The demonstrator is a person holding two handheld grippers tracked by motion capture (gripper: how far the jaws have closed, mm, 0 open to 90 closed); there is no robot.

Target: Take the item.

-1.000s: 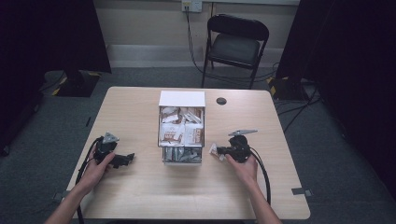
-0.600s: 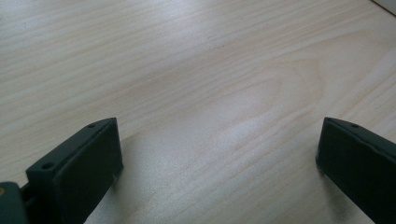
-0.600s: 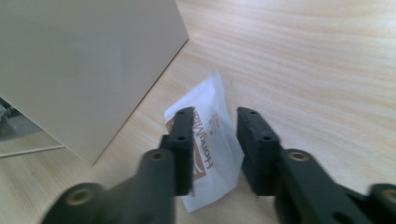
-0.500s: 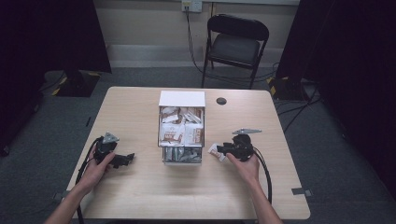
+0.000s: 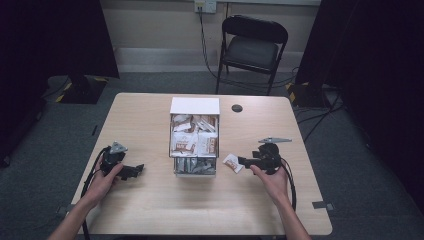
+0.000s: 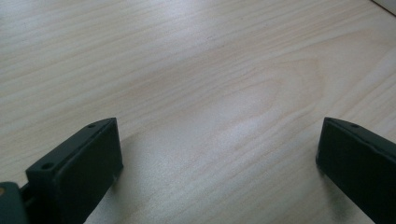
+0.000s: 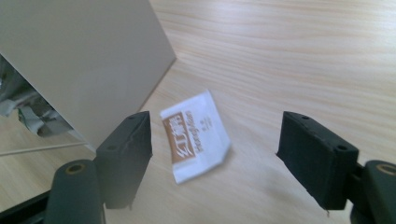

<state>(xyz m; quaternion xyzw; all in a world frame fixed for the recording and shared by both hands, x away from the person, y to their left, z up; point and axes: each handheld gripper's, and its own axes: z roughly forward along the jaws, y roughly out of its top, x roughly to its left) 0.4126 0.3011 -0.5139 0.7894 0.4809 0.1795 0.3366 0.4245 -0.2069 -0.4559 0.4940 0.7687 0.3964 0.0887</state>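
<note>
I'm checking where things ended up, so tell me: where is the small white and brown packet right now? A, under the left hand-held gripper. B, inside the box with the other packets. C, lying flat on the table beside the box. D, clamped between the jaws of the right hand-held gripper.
C: the packet lies flat on the table next to the box, between the open jaws of the right hand-held gripper, which do not touch it.
</note>
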